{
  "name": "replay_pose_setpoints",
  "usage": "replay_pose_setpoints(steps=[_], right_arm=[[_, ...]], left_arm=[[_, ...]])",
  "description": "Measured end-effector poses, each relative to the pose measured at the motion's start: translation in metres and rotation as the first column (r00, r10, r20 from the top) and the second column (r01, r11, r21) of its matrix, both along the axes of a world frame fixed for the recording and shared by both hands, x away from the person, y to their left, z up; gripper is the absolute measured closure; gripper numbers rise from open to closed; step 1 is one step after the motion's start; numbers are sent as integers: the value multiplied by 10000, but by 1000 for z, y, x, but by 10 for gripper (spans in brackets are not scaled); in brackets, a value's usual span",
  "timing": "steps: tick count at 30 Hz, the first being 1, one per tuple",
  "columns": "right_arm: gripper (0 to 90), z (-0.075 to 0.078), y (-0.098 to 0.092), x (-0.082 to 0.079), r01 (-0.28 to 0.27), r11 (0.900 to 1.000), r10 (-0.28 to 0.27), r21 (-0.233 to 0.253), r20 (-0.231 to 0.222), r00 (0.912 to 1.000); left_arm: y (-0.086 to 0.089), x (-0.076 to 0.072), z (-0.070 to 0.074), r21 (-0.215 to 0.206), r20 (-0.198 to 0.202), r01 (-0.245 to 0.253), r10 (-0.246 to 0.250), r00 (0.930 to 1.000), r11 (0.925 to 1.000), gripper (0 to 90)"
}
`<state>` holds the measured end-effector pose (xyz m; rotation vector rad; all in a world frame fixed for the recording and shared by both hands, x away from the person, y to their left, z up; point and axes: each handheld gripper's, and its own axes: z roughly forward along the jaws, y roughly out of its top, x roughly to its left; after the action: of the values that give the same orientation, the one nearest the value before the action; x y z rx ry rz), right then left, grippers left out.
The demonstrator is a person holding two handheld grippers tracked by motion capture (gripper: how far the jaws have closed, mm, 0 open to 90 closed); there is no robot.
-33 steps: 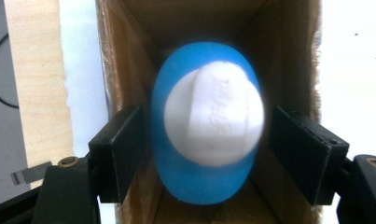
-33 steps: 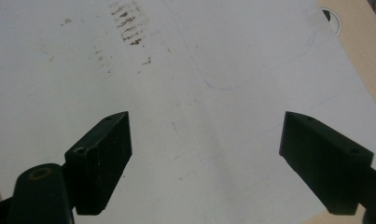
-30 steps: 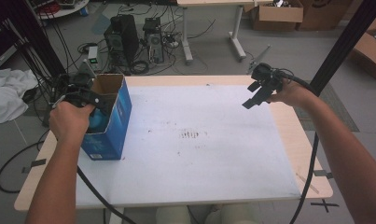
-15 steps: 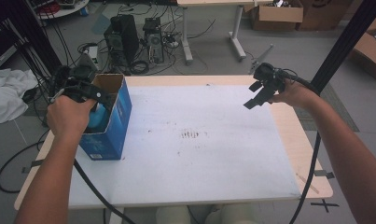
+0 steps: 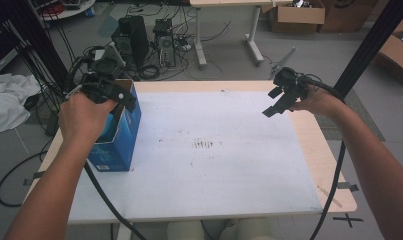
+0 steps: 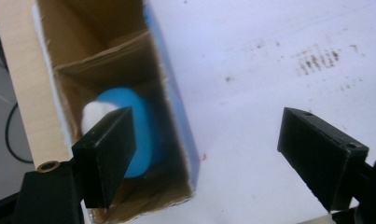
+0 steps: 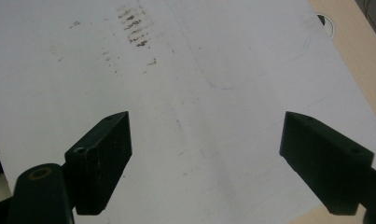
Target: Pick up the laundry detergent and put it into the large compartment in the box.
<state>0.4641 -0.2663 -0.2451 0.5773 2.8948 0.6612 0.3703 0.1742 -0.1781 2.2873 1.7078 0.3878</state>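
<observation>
So the left gripper [image 5: 106,87] is hanging in the air over the far left corner of the table [image 5: 229,200], right above the open top of the blue box [image 5: 120,135]. In the left gripper view its jaws are spread wide and there's nothing between them, just air. Looking down past them you can see straight into the cardboard inside of the blue box [image 6: 176,116], and the blue thing with a white patch [image 6: 132,126] is sitting at the bottom of the near compartment, on the near side of a cardboard divider [image 6: 106,58]. One jaw covers part of it from that angle, but it sits well below the jaw tips, not touching them. The other jaw is out over the white table cover [image 6: 269,56], past the box wall.

The right gripper [image 5: 281,97] is held up on the far right side, well apart from the box. Its jaws are also wide open with nothing in them, and its own view looks down at the white cover [image 7: 199,93] with some brownish smudge marks [image 7: 134,32] on it. Those same smudges [image 5: 204,144] sit around the middle of the table, between the two grippers.
</observation>
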Motion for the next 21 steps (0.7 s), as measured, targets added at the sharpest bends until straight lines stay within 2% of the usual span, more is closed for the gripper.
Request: replay_pose_setpoints(steps=[6, 10, 16, 21], right_arm=[[168, 0, 0, -1, -25, 10000, 25, -27, -18, 10000], [168, 0, 0, -1, -20, 10000, 20, -35, -33, 10000], [166, 0, -1, 0, 32, 10000, -32, 55, -12, 10000], [167, 0, -1, 0, 36, 10000, -36, 32, -23, 10000]], left_arm=[[-26, -1, 6, 99, 39, 954, -955, 9954, 9954, 202], [-45, 0, 8, 97, -41, 1516, -1515, 9884, 9884, 201], [-69, 1, 6, 212, -132, 2352, -2350, 9719, 9717, 201], [-87, 3, 2, 358, -216, 2852, -2846, 9584, 9578, 201]])
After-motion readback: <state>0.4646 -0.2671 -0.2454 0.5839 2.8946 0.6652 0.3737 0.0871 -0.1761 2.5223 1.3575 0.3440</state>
